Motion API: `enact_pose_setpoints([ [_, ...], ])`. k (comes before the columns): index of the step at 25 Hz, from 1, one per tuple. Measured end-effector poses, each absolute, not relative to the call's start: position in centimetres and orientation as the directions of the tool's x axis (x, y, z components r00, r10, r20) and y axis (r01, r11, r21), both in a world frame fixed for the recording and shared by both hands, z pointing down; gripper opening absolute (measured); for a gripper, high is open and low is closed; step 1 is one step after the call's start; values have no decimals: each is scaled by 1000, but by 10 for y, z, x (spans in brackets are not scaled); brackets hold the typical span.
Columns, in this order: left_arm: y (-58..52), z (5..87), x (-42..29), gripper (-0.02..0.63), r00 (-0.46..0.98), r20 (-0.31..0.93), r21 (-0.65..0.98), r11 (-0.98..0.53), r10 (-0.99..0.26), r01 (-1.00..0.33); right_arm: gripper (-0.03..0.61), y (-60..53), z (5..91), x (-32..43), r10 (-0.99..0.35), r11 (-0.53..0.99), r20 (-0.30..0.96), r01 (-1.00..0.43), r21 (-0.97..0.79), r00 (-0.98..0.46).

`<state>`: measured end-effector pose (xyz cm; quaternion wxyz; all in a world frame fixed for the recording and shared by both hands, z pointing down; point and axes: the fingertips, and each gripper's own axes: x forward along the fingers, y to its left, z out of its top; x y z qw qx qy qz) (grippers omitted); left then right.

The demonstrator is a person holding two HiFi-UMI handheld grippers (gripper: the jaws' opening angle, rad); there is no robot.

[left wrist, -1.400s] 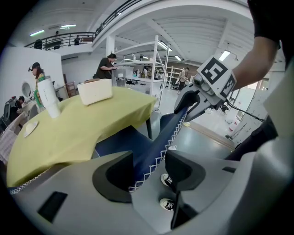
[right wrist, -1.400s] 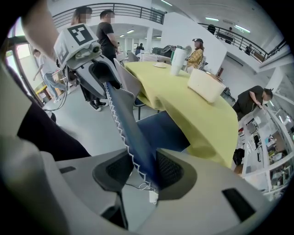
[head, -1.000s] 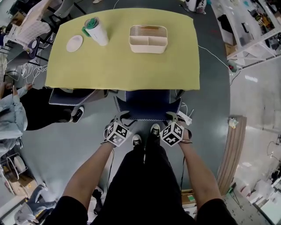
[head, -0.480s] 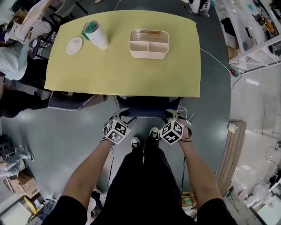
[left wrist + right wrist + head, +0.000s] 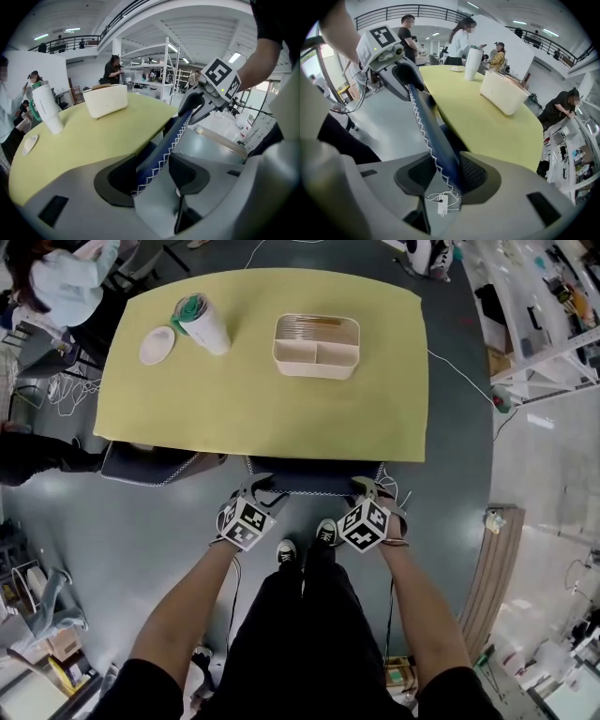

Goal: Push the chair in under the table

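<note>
A chair with a navy backrest (image 5: 314, 480) edged in white stitching stands at the near edge of the yellow-green table (image 5: 262, 409), its seat hidden under the top. My left gripper (image 5: 255, 487) is shut on the backrest's left top corner. My right gripper (image 5: 369, 486) is shut on the right top corner. In the left gripper view the backrest (image 5: 164, 147) runs between my jaws (image 5: 154, 176) toward the other gripper (image 5: 206, 101). The right gripper view shows the same backrest (image 5: 426, 136) clamped in its jaws (image 5: 447, 176).
On the table stand a white organiser box (image 5: 316, 334), a white tumbler with a green lid (image 5: 202, 320) and a small plate (image 5: 157, 345). A second chair (image 5: 155, 465) sits under the table's left side. A person (image 5: 61, 277) stands at the far left corner. Wooden boards (image 5: 487, 568) lie on the right.
Both grippers and the chair have moved toward the table, and less of the backrest and seat shows. A bystander has walked from the left side to the far left corner.
</note>
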<state>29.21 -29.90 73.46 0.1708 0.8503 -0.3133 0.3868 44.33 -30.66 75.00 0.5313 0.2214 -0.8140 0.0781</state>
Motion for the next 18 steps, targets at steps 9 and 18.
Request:
enact_pose_setpoints([
  [9,-289,736,286,229,508,784,84,-750,-357,-656,156,-293,748,441,-193,927,925,-371,62,-327],
  [18,-298,651,275,95,501,659,101,-594,-561,-798,22,-316,640,450,-387,776,766,-630,-29,-513],
])
